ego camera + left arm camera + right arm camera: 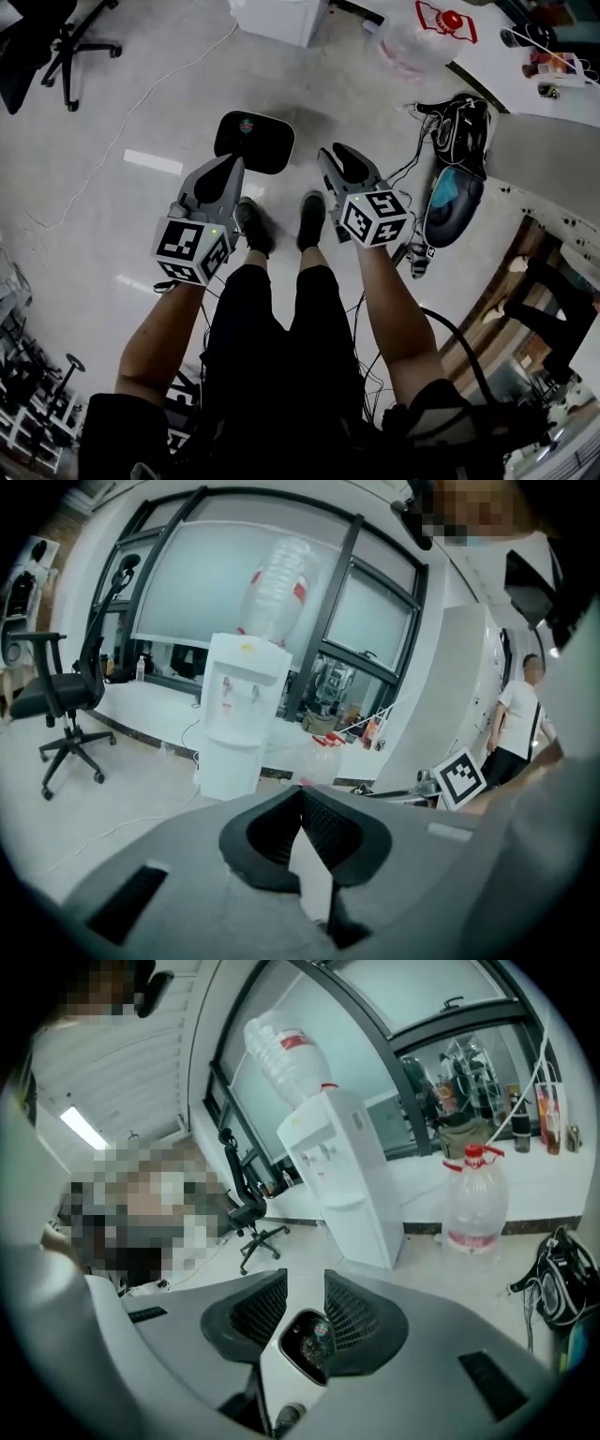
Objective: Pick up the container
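Observation:
A black, rounded container [253, 141] with a round red-and-green sticker lies on the pale floor ahead of the person's shoes. The same container [314, 1339] shows small through the gap below my right jaws. My left gripper [232, 164] hovers just near of the container's left part, well above the floor; its jaws meet, with nothing between them [302, 794]. To the container's right, my right gripper [331, 155] is held at about the same height. Its ribbed pads [356, 1312] stand a little apart with nothing gripped.
A white water dispenser [239, 714] with an upturned bottle stands by the window wall. A clear water jug [473, 1199] sits beside it. An office chair [66, 37] is at far left. A black bag and cables [459, 131] lie at right. A person [516, 714] stands beyond.

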`<state>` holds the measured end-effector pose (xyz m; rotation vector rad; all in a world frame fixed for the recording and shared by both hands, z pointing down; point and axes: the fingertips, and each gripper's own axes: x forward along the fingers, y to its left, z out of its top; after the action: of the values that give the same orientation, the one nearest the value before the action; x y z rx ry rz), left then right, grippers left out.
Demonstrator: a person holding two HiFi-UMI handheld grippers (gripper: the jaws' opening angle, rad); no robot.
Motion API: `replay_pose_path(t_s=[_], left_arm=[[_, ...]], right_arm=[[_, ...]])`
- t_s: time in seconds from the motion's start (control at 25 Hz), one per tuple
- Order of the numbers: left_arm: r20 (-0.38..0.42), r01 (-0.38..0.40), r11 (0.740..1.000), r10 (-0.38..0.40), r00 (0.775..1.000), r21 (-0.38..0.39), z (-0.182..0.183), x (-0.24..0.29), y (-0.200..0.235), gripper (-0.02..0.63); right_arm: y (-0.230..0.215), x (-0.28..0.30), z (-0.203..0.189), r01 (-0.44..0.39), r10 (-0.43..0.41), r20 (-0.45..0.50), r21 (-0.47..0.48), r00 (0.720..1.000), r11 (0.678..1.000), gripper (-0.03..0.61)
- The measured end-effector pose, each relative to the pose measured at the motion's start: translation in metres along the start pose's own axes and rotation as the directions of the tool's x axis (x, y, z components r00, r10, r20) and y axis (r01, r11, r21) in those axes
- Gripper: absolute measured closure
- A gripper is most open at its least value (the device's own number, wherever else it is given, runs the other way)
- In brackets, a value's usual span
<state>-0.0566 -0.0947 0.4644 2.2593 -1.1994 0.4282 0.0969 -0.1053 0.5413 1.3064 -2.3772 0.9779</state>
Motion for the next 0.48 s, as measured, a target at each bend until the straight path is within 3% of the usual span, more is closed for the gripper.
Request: replay_pose_path(t_s=[0.48], left_arm=[[-0.131, -0.085, 0.994, 0.075, 0.988, -0.069, -0.147, 0.098, 0.062, 0.604]], right_arm=[[-0.093, 0.096, -0.176, 0.061, -0.034, -0.2, 0.131, 0.979, 0.989, 0.492]])
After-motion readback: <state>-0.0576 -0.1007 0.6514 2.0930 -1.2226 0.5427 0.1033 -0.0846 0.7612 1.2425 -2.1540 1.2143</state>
